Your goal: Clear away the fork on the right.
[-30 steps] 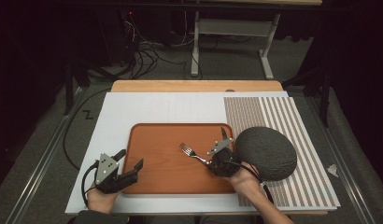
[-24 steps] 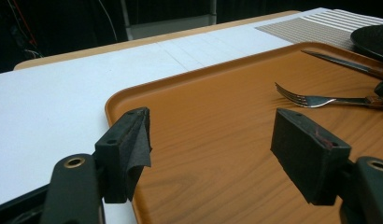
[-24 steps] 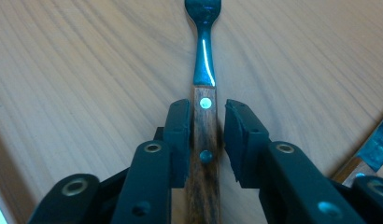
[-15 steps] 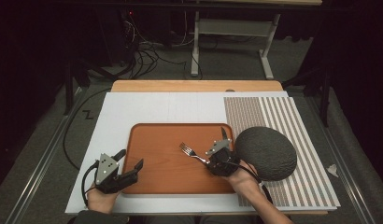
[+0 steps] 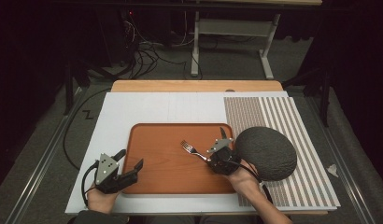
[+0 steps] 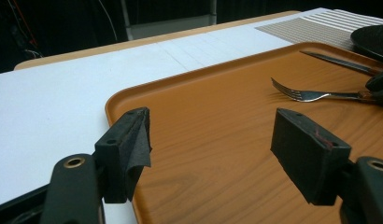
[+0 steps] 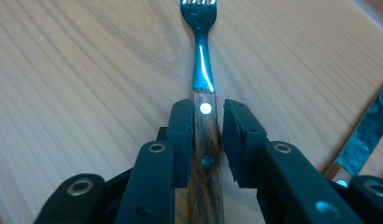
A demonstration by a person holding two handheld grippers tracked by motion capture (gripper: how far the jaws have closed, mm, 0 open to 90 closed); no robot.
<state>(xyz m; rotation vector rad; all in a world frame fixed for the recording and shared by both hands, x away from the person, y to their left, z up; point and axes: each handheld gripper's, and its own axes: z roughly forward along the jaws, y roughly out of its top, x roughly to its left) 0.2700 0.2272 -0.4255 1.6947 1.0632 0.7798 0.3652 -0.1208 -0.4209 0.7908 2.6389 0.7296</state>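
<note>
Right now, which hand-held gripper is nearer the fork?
Right. The right hand-held gripper straddles the fork handle; the left hand-held gripper sits at the tray's far left edge.

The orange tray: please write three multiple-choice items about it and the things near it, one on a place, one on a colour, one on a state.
1. Where does the fork lie?
A. on the tray
B. on the striped mat
C. on the floor

2. What colour is the fork's handle?
A. white
B. brown
C. green

3. How do the jaws of the left hand-held gripper stand?
A. shut on the fork
B. shut on nothing
C. open, with nothing between them

Answers:
1 A: the high view shows the fork on the tray's orange surface.
2 B: the right gripper view shows brown wood with rivets.
3 C: the left gripper view shows a wide gap with only the tray behind it.
</note>
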